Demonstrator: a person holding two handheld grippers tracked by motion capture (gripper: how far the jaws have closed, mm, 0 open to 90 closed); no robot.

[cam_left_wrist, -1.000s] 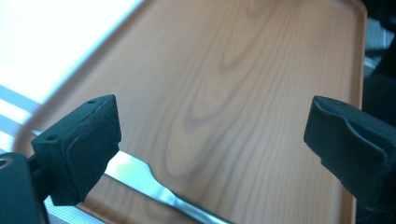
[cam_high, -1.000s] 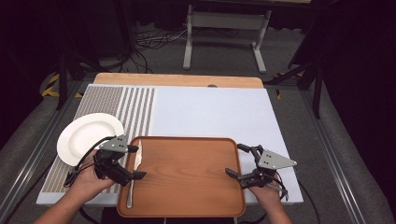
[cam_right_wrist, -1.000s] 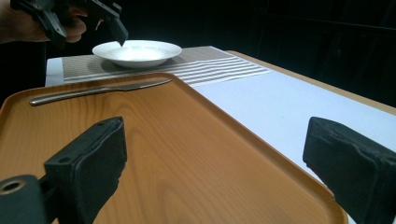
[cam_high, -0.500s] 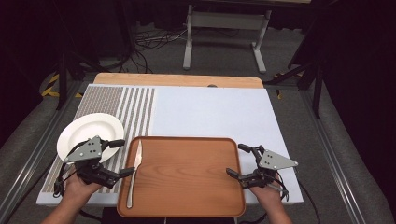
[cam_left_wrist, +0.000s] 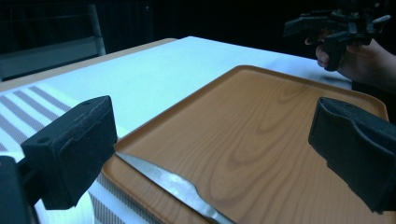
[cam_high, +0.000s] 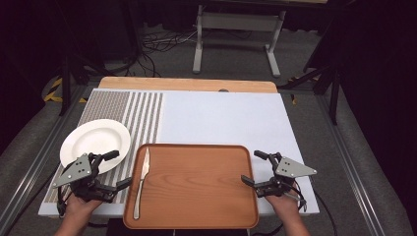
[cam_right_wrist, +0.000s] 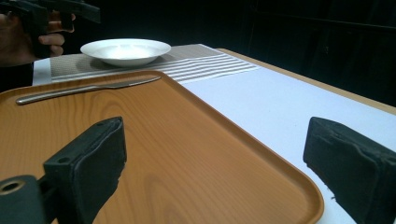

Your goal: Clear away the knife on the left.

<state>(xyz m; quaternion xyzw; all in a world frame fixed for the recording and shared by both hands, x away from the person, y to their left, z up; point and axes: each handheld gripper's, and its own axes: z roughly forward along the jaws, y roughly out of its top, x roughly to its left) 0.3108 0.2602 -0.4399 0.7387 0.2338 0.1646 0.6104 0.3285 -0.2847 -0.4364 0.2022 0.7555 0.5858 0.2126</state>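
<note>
A wooden tray (cam_high: 196, 187) lies at the near edge of the table. A steel knife (cam_high: 141, 179) rests lengthwise along its left side. My left gripper (cam_high: 118, 168) is open just left of the tray, over the striped mat, with nothing between its jaws. In the left gripper view the knife (cam_left_wrist: 173, 184) lies low between the wide-apart jaws of the left gripper (cam_left_wrist: 210, 140), on the tray (cam_left_wrist: 261, 121). My right gripper (cam_high: 251, 167) is open at the tray's right edge, holding nothing. The right gripper view shows the tray (cam_right_wrist: 163, 140), the knife (cam_right_wrist: 84, 89) and the right gripper (cam_right_wrist: 219, 158).
A white plate (cam_high: 96, 142) sits on the striped mat (cam_high: 123, 110) just behind my left gripper; the plate (cam_right_wrist: 125, 49) also appears across the tray in the right gripper view. A white table cover (cam_high: 221, 118) stretches behind the tray. A metal stand (cam_high: 236, 34) is on the floor beyond.
My left gripper has drawn back to the left, from over the knife on the tray to the mat beside the plate. The knife, tray and right gripper stay put.
</note>
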